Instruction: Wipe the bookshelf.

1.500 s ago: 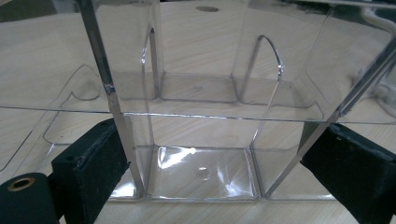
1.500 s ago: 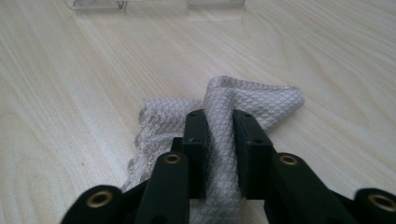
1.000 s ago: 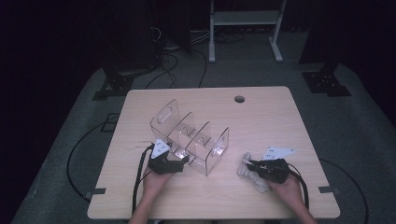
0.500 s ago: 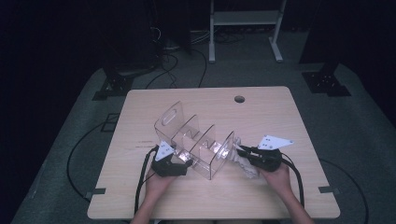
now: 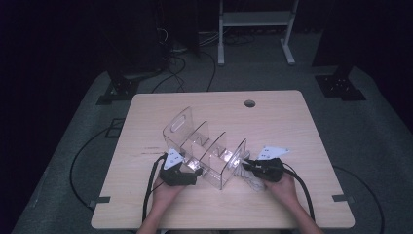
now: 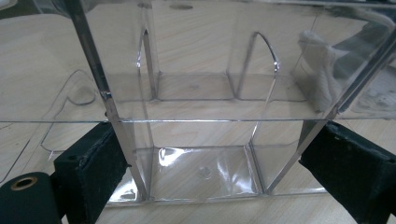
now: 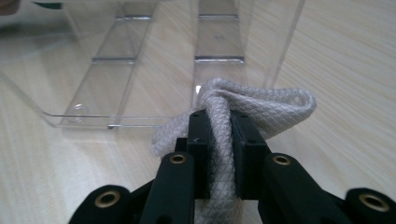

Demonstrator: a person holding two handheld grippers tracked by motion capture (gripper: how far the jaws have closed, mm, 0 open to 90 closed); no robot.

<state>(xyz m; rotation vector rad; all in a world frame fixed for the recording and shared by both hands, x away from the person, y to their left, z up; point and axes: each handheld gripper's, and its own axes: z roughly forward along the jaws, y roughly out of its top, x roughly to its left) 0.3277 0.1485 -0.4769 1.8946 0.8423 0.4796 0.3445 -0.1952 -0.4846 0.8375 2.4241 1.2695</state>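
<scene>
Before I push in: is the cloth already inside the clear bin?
No: the right claw pinches the cloth outside the bin's edge, over the table.

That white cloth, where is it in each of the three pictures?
High view: the white cloth lies low and right of centre, at the right gripper.
Left gripper view: upper right, seen through the clear walls.
Right gripper view: centre, pinched between the black jaws.
Shared landmark: the clear plastic organizer, right beside the cloth each time.
</scene>
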